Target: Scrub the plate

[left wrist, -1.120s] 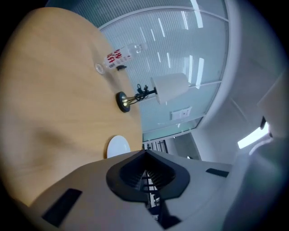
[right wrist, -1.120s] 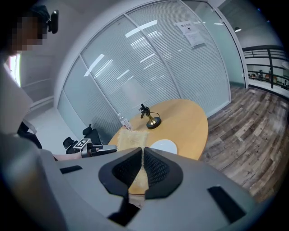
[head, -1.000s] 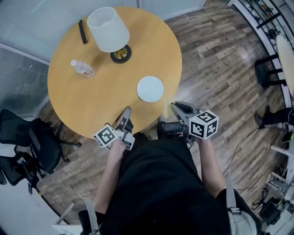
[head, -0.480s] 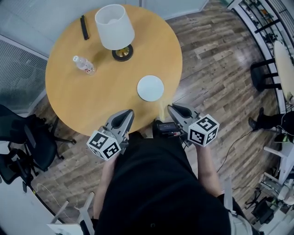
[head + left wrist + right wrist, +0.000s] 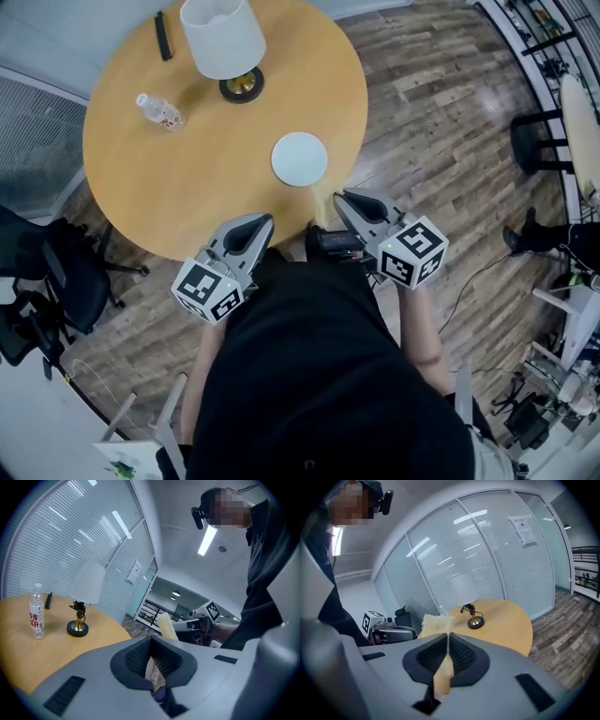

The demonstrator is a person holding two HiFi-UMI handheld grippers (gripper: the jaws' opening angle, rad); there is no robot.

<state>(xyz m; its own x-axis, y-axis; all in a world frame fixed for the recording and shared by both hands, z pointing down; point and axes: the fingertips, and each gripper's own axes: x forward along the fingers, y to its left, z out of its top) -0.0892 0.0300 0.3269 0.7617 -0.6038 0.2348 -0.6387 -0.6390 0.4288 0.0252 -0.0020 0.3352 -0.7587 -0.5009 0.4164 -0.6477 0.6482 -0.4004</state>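
round white plate (image 5: 300, 158), wooden table (image 5: 187, 187) (right gripper (image 5: 447, 638) clamps fuzzy pad (image 5: 435, 622))

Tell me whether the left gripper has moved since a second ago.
Yes: the left gripper has rolled and risen toward the camera, looming larger against the table edge.

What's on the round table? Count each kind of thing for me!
lamp: 1
bottle: 1
plate: 1
black stick: 1
Total: 4
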